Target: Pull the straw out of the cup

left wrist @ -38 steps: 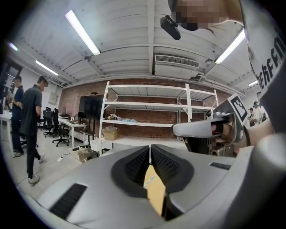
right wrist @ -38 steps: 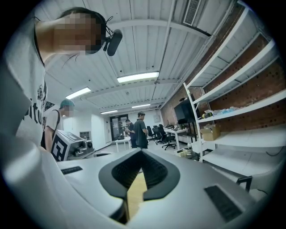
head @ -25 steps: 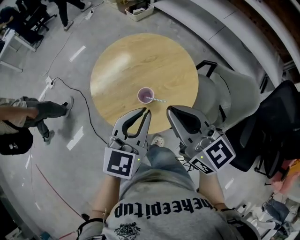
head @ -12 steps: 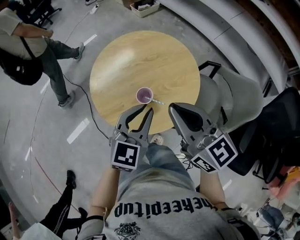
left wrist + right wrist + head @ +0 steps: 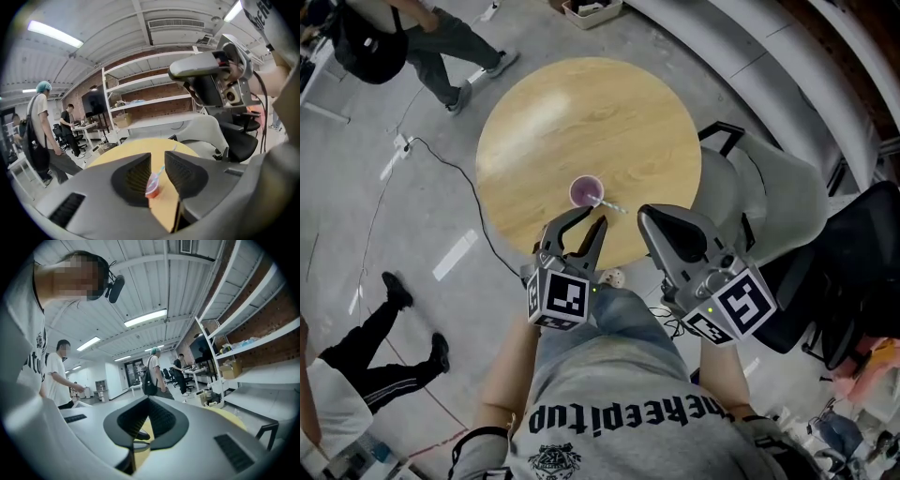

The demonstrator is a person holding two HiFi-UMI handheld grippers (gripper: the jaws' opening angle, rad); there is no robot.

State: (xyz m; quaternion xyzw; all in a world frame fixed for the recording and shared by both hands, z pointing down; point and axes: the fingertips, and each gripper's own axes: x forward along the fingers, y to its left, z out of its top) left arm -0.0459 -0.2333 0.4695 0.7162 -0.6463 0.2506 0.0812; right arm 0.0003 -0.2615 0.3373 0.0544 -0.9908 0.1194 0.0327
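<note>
Round light-wood table (image 5: 581, 112): ahead of both tongs. Left tongs (image 5: 592, 217): apart, jaws just been opening, nothing gripped; tips over table's near edge. Right tongs (image 5: 643, 215): closed, empty, just right of left pair, at table edge. Small purple plastic cup (image 5: 587, 191): upright on table, just ahead of left tongs, framed btwn jaws in left gripper view, untouched. Blue-white striped straw (image 5: 613, 203): in cup, leaning twd right tongs. Assessment: approach stage only; grip on straw and pull-out both outstanding.
</note>
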